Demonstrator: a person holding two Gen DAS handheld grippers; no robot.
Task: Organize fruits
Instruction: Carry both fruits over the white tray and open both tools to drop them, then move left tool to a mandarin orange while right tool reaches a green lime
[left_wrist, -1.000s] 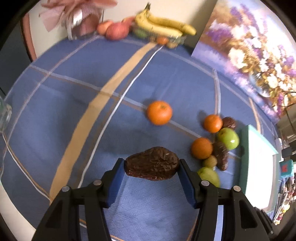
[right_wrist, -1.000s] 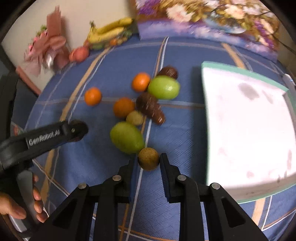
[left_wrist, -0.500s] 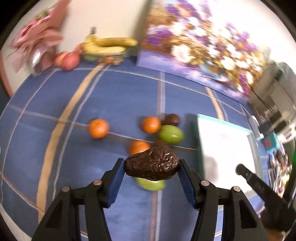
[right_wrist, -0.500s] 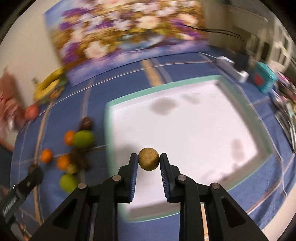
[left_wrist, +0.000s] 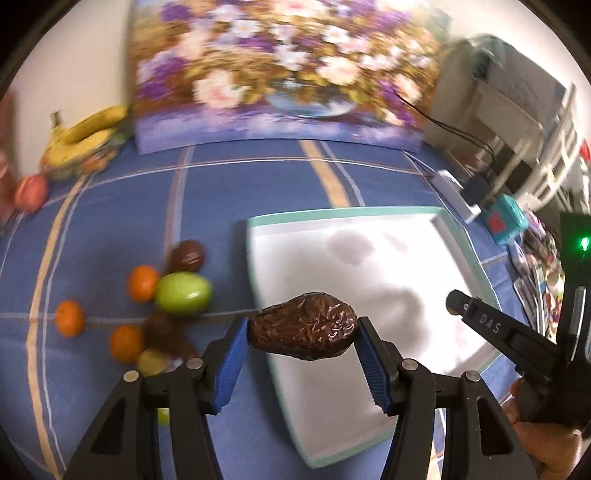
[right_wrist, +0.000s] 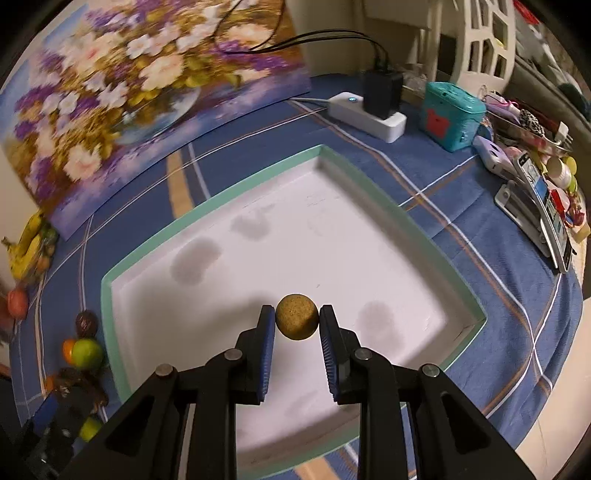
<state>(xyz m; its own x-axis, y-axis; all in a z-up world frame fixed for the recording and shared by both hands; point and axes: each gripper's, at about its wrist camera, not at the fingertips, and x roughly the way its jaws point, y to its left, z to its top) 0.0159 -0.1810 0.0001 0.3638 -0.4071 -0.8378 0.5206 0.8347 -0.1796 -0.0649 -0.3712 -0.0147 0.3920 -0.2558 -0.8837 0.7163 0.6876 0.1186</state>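
Left gripper (left_wrist: 303, 338) clamps a wrinkled dark avocado (left_wrist: 303, 329) lengthwise between its blue pads, hanging over the near-left edge of the white tray (left_wrist: 369, 218). Right gripper (right_wrist: 297, 323) is pinched narrow on a small brown round fruit (right_wrist: 297, 316), held above the tray's middle; the tray floor looks bare.

Recommended handling: lower each fruit close to the floor before releasing, the round one especially, as it is likely to roll. Carry the avocado further toward twelve o'clock so it clears the rim, and set the two well apart.

Remaining fruit (left_wrist: 183, 292) lies clustered on the blue cloth (left_wrist: 229, 192) at nine o'clock of the tray; blur prevents a count.
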